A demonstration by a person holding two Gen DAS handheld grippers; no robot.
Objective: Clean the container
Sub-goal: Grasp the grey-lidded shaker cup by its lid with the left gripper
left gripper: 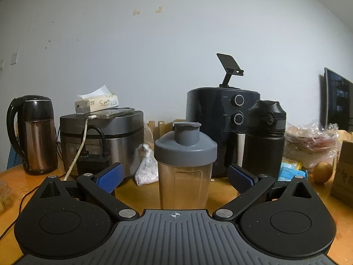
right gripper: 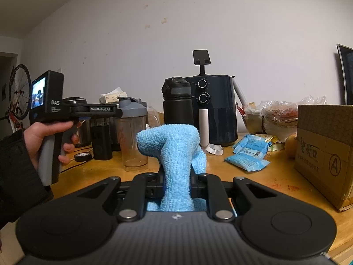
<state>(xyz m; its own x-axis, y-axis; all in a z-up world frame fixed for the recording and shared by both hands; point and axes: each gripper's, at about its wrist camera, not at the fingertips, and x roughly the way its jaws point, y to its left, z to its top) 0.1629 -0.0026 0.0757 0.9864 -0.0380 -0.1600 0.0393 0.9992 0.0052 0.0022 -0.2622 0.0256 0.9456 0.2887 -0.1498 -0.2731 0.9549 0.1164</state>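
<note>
A clear shaker bottle (left gripper: 184,176) with a grey screw lid (left gripper: 185,148) stands upright on the wooden table (left gripper: 222,196). My left gripper (left gripper: 175,177) is open, its blue pads (left gripper: 110,176) spread to either side of the bottle without touching it. In the right wrist view a hand holds the left gripper (right gripper: 114,111) level, with its tips at the lid of the shaker bottle (right gripper: 134,141). My right gripper (right gripper: 176,183) is shut on a light blue microfibre cloth (right gripper: 174,150), which sticks up out of the jaws to the right of the bottle.
Behind the shaker stand a black flask (left gripper: 263,141), a dark air fryer (left gripper: 220,128), a rice cooker (left gripper: 101,137) with a tissue pack on it, and a kettle (left gripper: 33,134). To the right lie blue packets (right gripper: 249,154), plastic bags (right gripper: 280,114) and a cardboard box (right gripper: 324,152).
</note>
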